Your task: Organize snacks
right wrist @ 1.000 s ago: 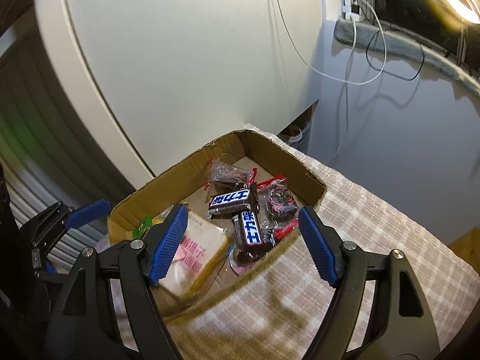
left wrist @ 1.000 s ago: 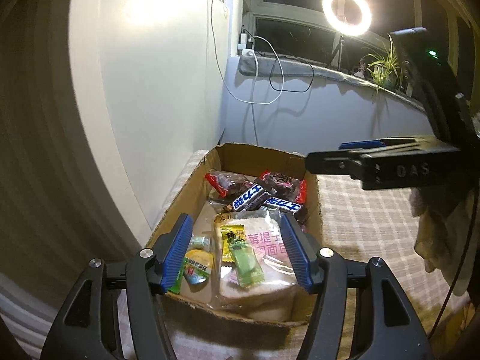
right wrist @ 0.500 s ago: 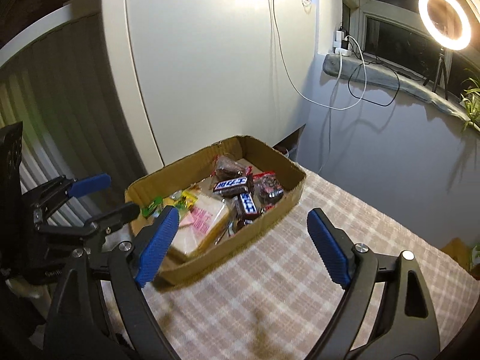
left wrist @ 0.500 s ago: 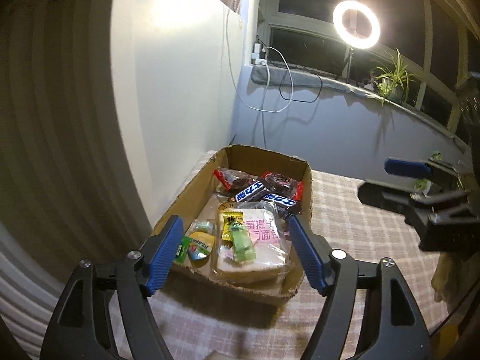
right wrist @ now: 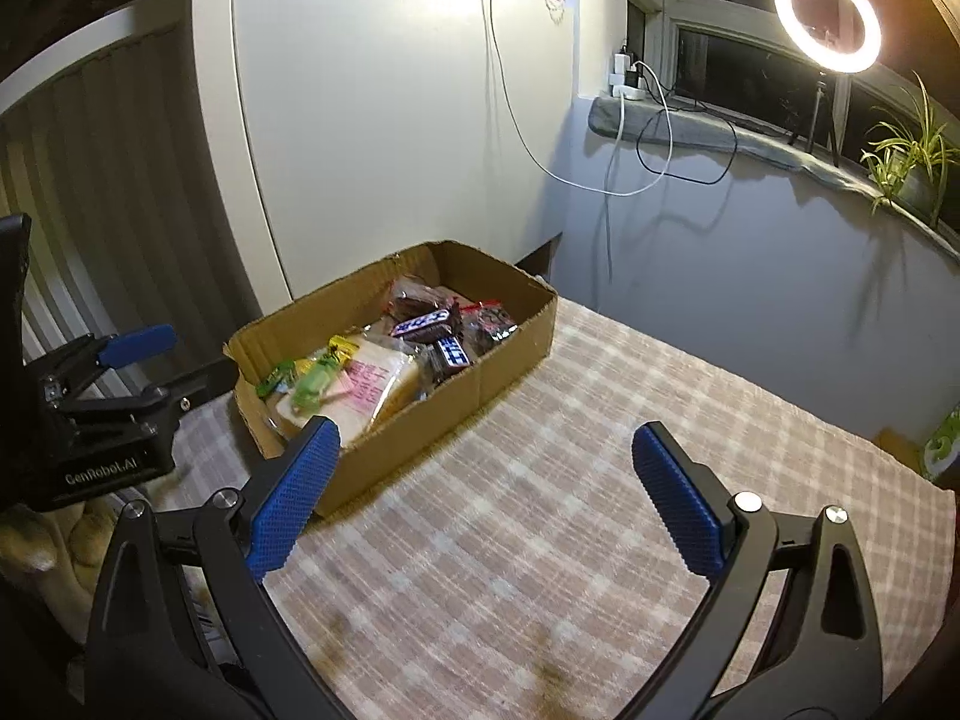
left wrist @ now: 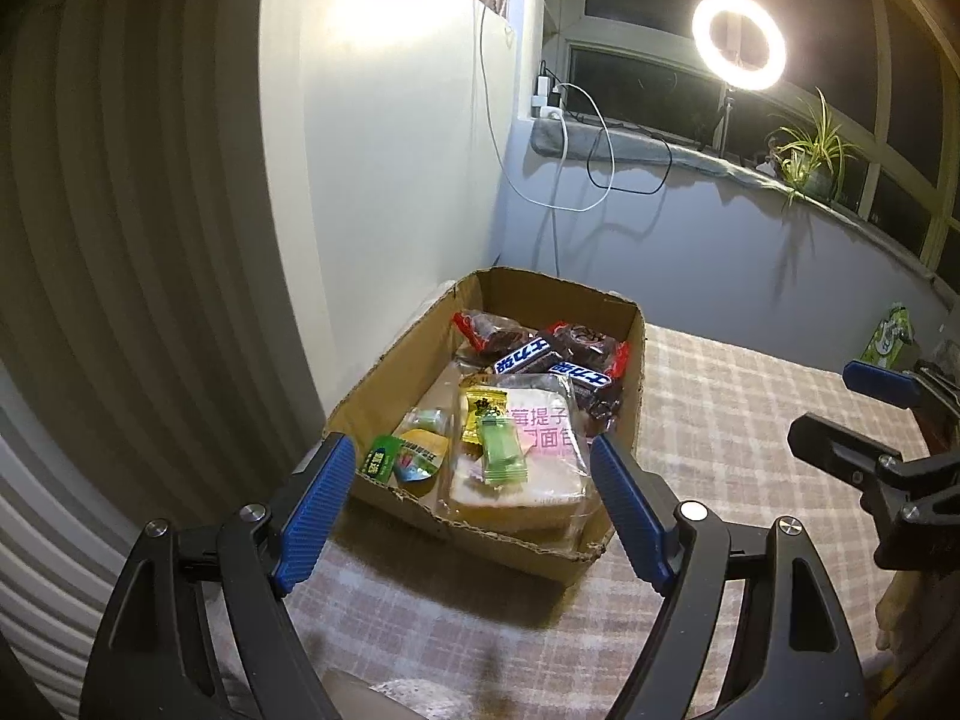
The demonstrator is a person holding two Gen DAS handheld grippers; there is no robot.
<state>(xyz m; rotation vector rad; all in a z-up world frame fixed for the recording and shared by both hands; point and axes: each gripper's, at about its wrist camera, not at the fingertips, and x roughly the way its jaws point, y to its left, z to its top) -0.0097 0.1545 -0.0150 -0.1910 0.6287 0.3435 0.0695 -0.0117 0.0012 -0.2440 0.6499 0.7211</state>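
A shallow cardboard box (left wrist: 384, 396) (right wrist: 510, 360) sits on the checked tablecloth by the white cabinet. It holds a wrapped bread slice (left wrist: 534, 450) (right wrist: 384, 384), Snickers bars (left wrist: 528, 357) (right wrist: 423, 322), dark red-wrapped cakes (left wrist: 498, 330), and small green and yellow candies (left wrist: 501, 450) (right wrist: 315, 381). My left gripper (left wrist: 471, 468) is open and empty, held back just in front of the box's near end. My right gripper (right wrist: 483, 456) is open and empty, above the cloth to the right of the box.
The checked tablecloth (right wrist: 600, 480) stretches right of the box. A white cabinet (right wrist: 390, 120) stands behind the box. A ring light (right wrist: 828, 15) and a plant (right wrist: 906, 156) are on the window sill. A green packet (left wrist: 888, 333) lies at the far right.
Both grippers have pulled back and up from over the box. The box now looks smaller and farther. The snacks in it have not moved.
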